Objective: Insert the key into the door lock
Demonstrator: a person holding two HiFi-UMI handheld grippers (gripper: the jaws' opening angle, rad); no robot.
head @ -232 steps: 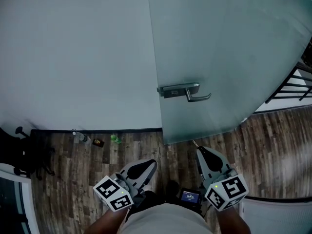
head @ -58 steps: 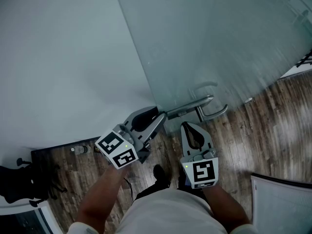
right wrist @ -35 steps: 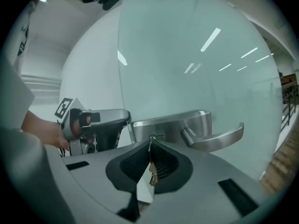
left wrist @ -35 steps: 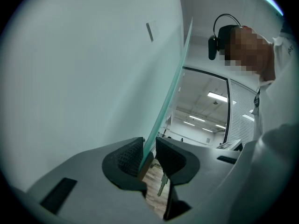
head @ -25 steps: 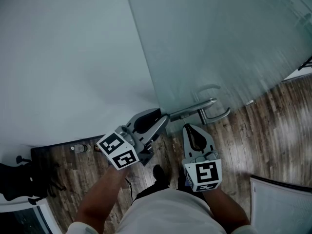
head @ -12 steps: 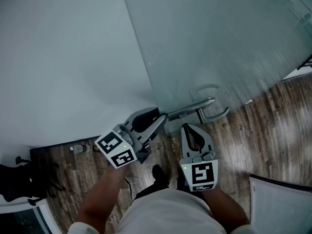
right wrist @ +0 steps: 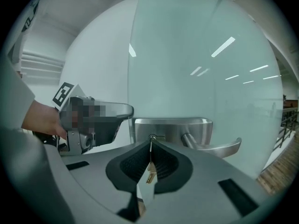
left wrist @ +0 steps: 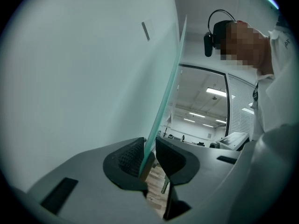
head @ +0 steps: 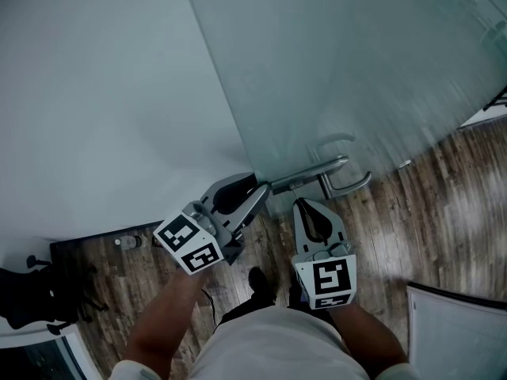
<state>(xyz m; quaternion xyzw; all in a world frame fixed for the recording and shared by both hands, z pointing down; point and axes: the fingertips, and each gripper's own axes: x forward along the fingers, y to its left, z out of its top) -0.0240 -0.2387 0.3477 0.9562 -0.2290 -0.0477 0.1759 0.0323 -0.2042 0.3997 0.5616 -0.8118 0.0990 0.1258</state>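
The right gripper sat just below the lock plate in the head view, its marker cube toward the person. In the right gripper view its jaws were clenched on the key. The two ribbed pads pinched the brass head, and the thin blade stood up out of them toward the lock plate. The blade's tip met the keyhole at the left end of that plate. How far it had gone in could not be told. The lever handle came out of the plate's right half and ran away to the right of the keyhole. The left gripper lay just left of the lock plate, at the free edge of the glass door that carries the plate. In the left gripper view the left gripper straddled that edge. The pane ran down between its jaws, and both pads closed against the glass, one on each face, so it was grasping the door. A pale wall filled the space left of the plate beyond the door's edge. Wooden floor showed below and to the right of the plate. The person's forearms reached up toward the plate from the bottom of the head view.
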